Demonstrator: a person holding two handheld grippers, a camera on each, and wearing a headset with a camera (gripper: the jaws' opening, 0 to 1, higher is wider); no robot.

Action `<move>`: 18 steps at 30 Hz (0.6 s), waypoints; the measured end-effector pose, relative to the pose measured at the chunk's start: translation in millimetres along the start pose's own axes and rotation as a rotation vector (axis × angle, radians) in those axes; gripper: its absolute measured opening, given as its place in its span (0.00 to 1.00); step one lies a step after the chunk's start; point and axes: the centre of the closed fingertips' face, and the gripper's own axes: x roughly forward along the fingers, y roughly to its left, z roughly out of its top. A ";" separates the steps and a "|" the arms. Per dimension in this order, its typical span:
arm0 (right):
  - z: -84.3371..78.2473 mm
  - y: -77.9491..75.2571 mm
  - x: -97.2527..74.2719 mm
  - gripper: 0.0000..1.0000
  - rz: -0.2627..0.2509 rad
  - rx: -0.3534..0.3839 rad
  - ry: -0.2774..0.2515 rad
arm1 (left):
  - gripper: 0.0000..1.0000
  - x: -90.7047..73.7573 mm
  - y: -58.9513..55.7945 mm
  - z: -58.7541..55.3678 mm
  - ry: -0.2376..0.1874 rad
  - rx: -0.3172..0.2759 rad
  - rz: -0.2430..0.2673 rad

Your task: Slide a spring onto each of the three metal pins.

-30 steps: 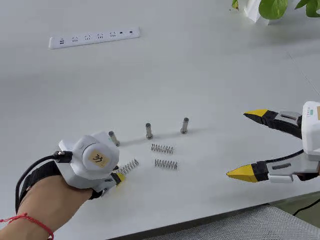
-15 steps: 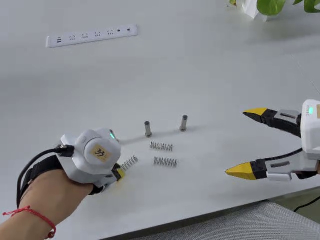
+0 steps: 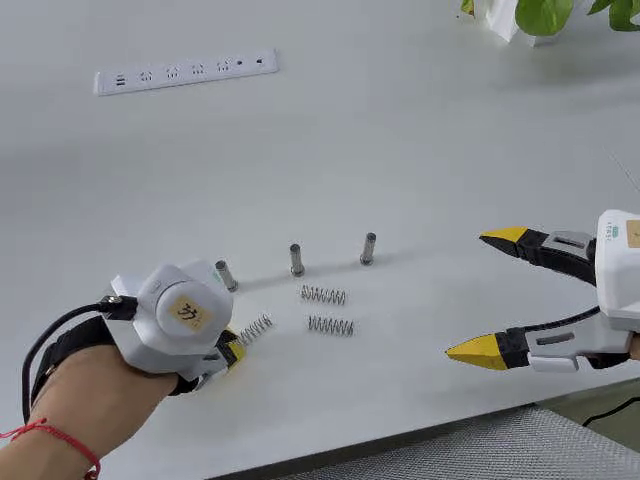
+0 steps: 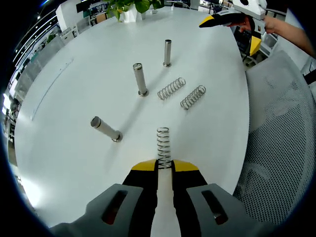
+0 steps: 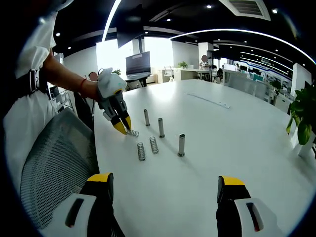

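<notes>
White workbench [image 3: 420, 150], with a power strip [image 3: 187, 72] far back and a potted plant [image 3: 545, 12] at the far right corner. Three metal pins in a row towards the front: left pin [image 3: 226, 275], middle pin [image 3: 297, 260], right pin [image 3: 368, 249]. Just in front of the middle pin, two springs lying flat: rear loose spring [image 3: 324, 295] and front loose spring [image 3: 331, 325], apart from each other and from the pins. Left gripper [image 4: 164, 167] low over the table, jaws together and clamped on one end of a third spring [image 4: 163, 143], the rest sticking forward past the yellow tips, near the left pin but not on it. Right gripper [image 3: 490, 293] well apart to the right of the pins, jaws spread wide and empty.
</notes>
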 end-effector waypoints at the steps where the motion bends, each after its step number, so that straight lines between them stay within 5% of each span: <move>1: -0.3 0.1 0.0 0.86 0.001 -0.002 0.005 | 0.07 -0.9 -1.1 -0.4 -0.002 -0.003 -0.003; 18: 23.8 14.3 -1.0 0.82 0.048 -0.046 0.001 | 0.07 -34.6 -15.7 18.8 -0.175 -0.036 -0.039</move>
